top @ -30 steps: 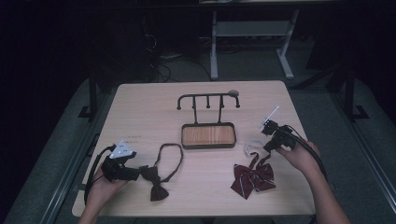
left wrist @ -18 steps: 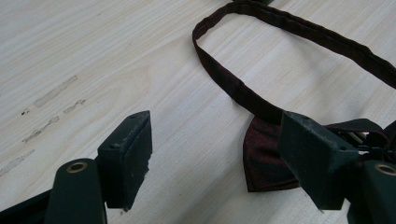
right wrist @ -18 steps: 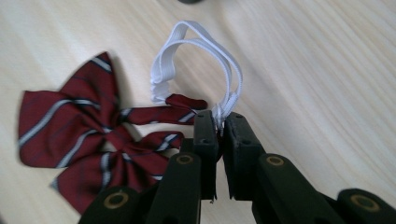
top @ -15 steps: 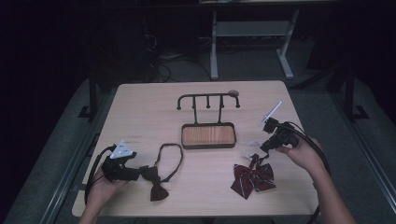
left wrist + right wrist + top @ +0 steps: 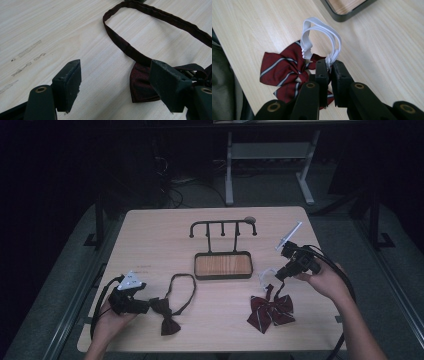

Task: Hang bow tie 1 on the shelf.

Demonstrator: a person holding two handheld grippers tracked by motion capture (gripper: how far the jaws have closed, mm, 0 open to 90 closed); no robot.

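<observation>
Bow ties lie on the pale wooden table (image 5: pixel 150 240): at left, a dark maroon one with a strap loop (image 5: pixel 166 312), the left tongs (image 5: pixel 115 82) apart beside it. Centre, a hooked rack's wooden tray (image 5: pixel 223 265) sits bare. At right, the right tongs (image 5: pixel 330 66) pinch the white elastic band (image 5: pixel 322 32) of a red striped bow tie (image 5: pixel 271 310), probably for hanging.

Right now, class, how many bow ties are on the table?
2. A dark bow tie lies at the left, beside the open left gripper. A striped bow tie lies at the right, its white band pinched in the right gripper.
</observation>
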